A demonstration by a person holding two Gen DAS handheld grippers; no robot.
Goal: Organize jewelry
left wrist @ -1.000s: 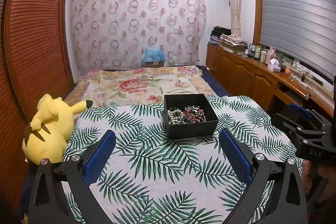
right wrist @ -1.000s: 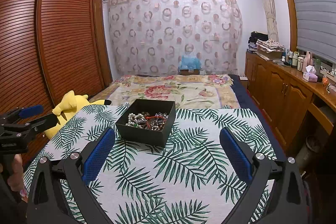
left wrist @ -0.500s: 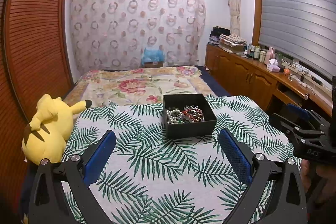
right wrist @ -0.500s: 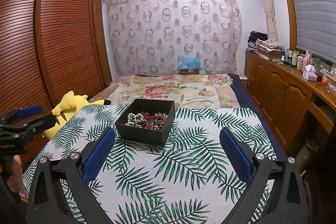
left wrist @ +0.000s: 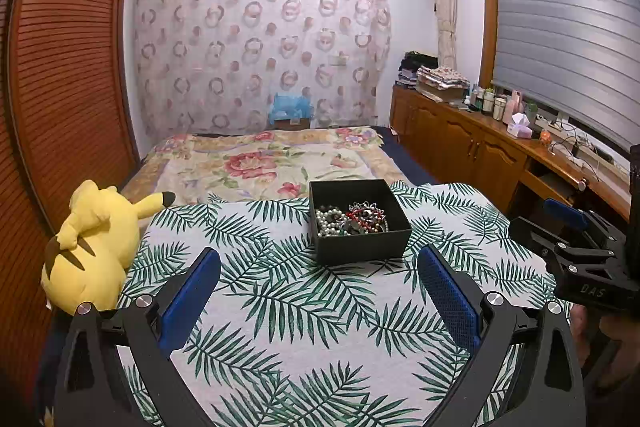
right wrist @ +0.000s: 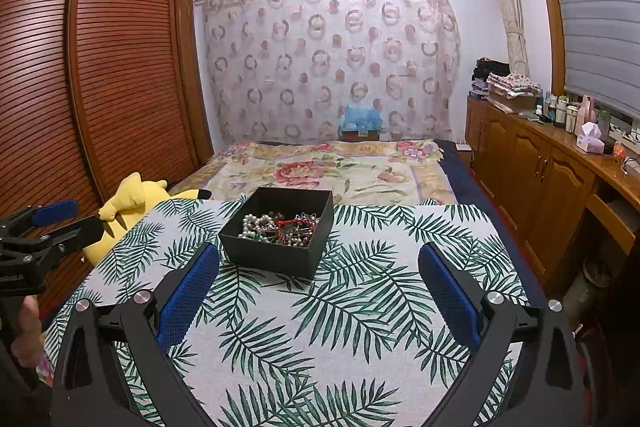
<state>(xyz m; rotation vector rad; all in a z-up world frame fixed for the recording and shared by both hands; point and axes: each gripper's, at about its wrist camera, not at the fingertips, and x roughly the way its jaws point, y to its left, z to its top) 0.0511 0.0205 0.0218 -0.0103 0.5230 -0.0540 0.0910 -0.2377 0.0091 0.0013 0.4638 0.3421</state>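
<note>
Two hand-held grippers, left (left wrist: 318,277) and right (right wrist: 319,273), hover on the near side of the black box (left wrist: 359,221), jaws spread wide, holding nothing. Box sits on the palm-leaf cloth (left wrist: 304,299) covering the surface. Inside it: jewelry (left wrist: 351,219), a tangled heap of pearl strand, red beads, silver pieces. Nothing lies outside the box. Fits either gathered-up or awaiting sorting. Beyond the box: floral bed (left wrist: 264,163).

A bed (left wrist: 208,163) carries everything. A floral blanket (left wrist: 272,163) covers its far part, and a palm-leaf cloth (left wrist: 304,307) covers the near part. On the cloth sits an open black box (left wrist: 362,249) holding jewelry (left wrist: 350,219). A yellow plush toy (left wrist: 92,247) lies at the cloth's left edge.
</note>
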